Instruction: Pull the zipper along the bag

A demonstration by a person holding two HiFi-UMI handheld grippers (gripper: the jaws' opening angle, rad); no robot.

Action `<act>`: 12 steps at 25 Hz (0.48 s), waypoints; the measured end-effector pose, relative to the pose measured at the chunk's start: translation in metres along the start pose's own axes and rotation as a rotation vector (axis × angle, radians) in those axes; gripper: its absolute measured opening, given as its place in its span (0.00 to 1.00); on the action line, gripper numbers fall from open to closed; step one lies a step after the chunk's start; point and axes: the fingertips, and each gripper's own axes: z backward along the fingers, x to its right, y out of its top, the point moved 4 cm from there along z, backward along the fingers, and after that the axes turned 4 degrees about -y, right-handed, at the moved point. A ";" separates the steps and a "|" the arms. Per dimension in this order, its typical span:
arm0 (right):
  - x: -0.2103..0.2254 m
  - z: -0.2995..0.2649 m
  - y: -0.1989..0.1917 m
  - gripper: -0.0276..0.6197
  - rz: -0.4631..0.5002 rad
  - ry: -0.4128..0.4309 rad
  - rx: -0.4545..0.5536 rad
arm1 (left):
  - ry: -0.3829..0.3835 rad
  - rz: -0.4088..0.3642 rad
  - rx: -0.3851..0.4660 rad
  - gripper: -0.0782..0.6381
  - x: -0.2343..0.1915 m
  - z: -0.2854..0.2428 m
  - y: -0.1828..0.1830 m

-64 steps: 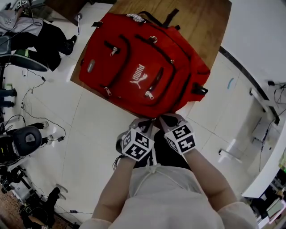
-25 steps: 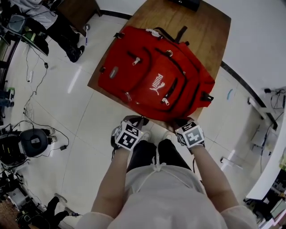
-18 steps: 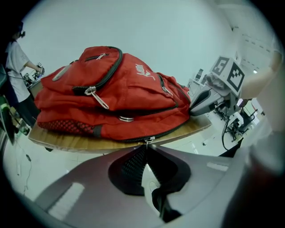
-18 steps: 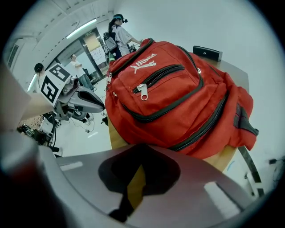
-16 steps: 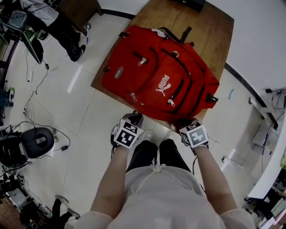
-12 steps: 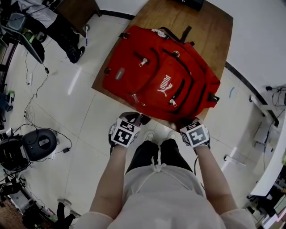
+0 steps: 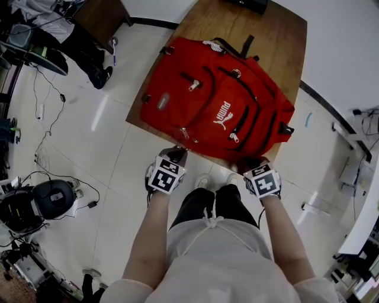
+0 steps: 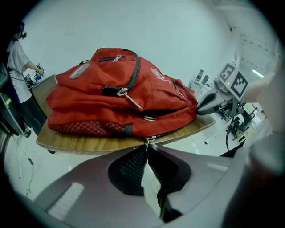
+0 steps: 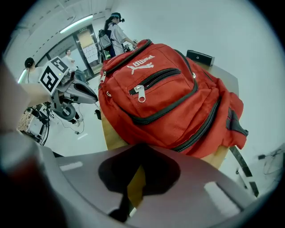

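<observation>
A red backpack (image 7: 219, 100) lies flat on a wooden table (image 7: 266, 29), its bottom edge toward me. At the near left corner of the bag, my left gripper (image 7: 176, 154) is shut on a small metal zipper pull (image 8: 148, 140) of the lowest zipper, right at the table's edge (image 8: 89, 144). My right gripper (image 7: 249, 163) is at the near right corner, its jaws closed together against the bag's lower edge (image 9: 178, 133). Both grippers (image 8: 146, 145) (image 9: 141, 148) sit just off the table's near side.
A small black device (image 7: 243, 3) lies at the table's far end. White tiled floor surrounds the table, with cables (image 7: 41, 118) and a black rounded machine (image 7: 35, 201) at left. A seated person's legs (image 7: 83, 41) are at upper left. White furniture (image 7: 361, 136) stands right.
The two grippers were side by side at the bag's near edge; the left one has since travelled left along that edge to the corner. The right one has shifted slightly right.
</observation>
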 end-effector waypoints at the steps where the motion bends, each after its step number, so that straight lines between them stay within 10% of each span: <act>1: -0.001 0.000 0.000 0.05 -0.005 -0.002 0.003 | 0.000 0.004 0.001 0.13 -0.001 0.000 0.000; 12: 0.001 0.001 -0.003 0.05 -0.136 -0.011 0.103 | 0.010 -0.001 0.111 0.14 0.015 0.013 0.008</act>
